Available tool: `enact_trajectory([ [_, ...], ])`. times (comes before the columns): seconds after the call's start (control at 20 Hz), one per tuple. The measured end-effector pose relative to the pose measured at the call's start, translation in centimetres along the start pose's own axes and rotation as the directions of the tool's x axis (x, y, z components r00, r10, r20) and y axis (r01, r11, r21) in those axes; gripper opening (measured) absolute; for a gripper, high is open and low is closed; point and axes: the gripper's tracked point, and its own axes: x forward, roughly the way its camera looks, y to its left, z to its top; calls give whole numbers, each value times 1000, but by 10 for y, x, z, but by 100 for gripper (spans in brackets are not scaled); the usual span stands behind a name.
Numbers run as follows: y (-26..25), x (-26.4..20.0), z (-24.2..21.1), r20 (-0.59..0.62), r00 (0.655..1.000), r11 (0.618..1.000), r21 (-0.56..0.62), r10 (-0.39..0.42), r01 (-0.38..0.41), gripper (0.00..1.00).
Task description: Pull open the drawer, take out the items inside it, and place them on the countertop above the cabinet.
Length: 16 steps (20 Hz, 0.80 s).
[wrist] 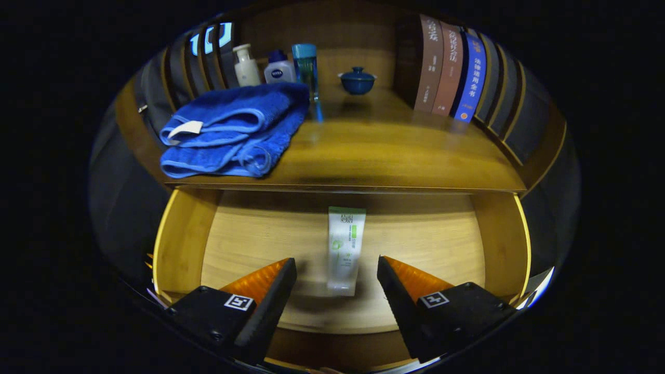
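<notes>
Looking along the tool (pixel 336 270) into the pulled-out drawer (pixel 182 244), with the wooden surface (pixel 384 150) above and beyond it. On that surface, beyond the tool and to its left: folded blue towel (pixel 234 130); behind the towel, three bottles (pixel 275 65); further back, small blue lidded bowl (pixel 357 80); beyond and to the right, row of upright books (pixel 449 67). Bare stretch of surface between towel and books, probably enough for setting things down.

In the drawer, flat on its floor: white-and-green tube (pixel 345 246), lengthwise along the tool's axis, its near end between the fingertips, its far end reaching toward the drawer's back. Not touched by either finger. Tool fingers (pixel 270 291) spread wide apart, holding nothing, one on each side of the tube's near end.

Judged light, soft-walled and smooth-skinned, so likely to yield and slip under a hard squeeze. Best taken across the narrow width near mid-body, where fuller, rather than at the flat crimped end. Lying low on the wood, hence fingertips needed close to the drawer floor before closing.
</notes>
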Motion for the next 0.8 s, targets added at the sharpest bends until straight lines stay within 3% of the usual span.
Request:
enact_trajectory([
  [0.45,-11,38,-25,-211,977,999,4,-35,37,100],
  [0.8,-17,43,-53,-379,924,997,30,-55,71,100],
])
